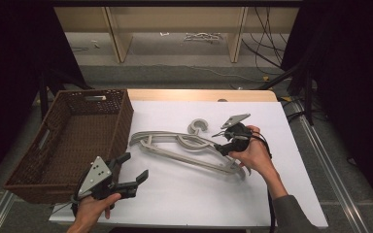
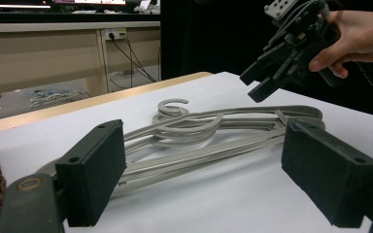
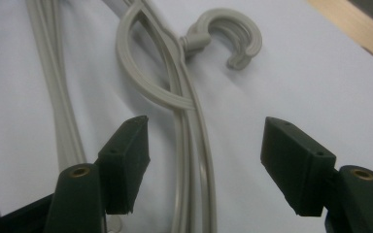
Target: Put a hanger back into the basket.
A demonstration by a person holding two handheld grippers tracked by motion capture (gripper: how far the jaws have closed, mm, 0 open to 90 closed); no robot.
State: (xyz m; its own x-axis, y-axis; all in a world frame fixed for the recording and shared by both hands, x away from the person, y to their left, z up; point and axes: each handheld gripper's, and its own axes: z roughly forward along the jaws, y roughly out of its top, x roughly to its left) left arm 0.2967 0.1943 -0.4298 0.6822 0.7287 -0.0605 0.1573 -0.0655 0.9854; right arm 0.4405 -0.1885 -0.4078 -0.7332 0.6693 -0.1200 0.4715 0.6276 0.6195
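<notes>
We see the right gripper (image 1: pixel 227 137), jaws apart and empty, tilted down over the grey hangers (image 1: pixel 184 145) lying mid-table beside the wicker basket (image 1: pixel 53 167), while the left gripper (image 1: pixel 128 170) hovers wide-jawed nearby.

The left gripper (image 1: pixel 132 168) is held in the person's left hand (image 1: pixel 91 208) at the near edge of the bench, towards its left corner, jaws spread wide and pointing up the bench. The right gripper (image 1: pixel 220 141) sits in the right hand (image 1: pixel 253 154) over the middle of the bench, tilted down, jaws apart with nothing pressed between them.
</notes>
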